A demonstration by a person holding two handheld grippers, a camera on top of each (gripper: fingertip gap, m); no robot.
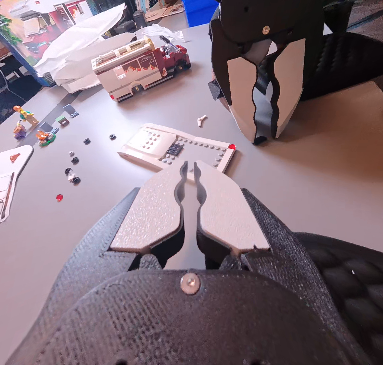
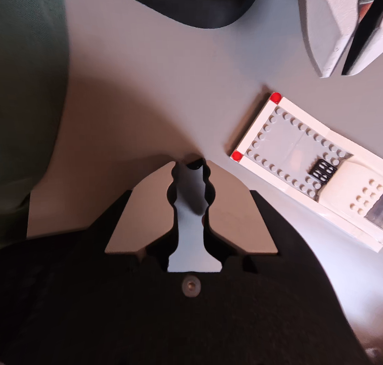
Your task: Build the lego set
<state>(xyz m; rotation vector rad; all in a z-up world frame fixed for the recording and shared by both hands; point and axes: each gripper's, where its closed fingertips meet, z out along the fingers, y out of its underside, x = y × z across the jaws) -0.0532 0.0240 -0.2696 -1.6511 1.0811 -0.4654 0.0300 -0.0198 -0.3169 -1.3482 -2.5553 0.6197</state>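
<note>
A flat white and grey studded brick panel [image 1: 203,151] with a red stud [image 1: 232,147] at its corner lies on the grey table [image 1: 124,209]. My left gripper [image 1: 190,164] hovers over its near edge, jaws narrowly open with nothing between them. It also shows in the right wrist view [image 2: 334,75], clear of the panel [image 2: 290,143]. My right gripper [image 2: 191,164] points down at the table beside the panel, jaws open. A small black piece [image 2: 194,165] sits between its tips, against one finger only. The left wrist view shows this gripper [image 1: 266,138] and the piece [image 1: 260,140].
A brick camper truck [image 1: 141,70] stands behind the panel, with crumpled white paper [image 1: 83,43], a picture box [image 1: 41,23] and a blue bin [image 1: 196,4] farther back. Minifigures [image 1: 27,116], small black round pieces [image 1: 75,160], a red stud [image 1: 59,197] and a white piece [image 1: 201,120] lie around. One gripper's finger ends stand about 11 centimetres off the other's.
</note>
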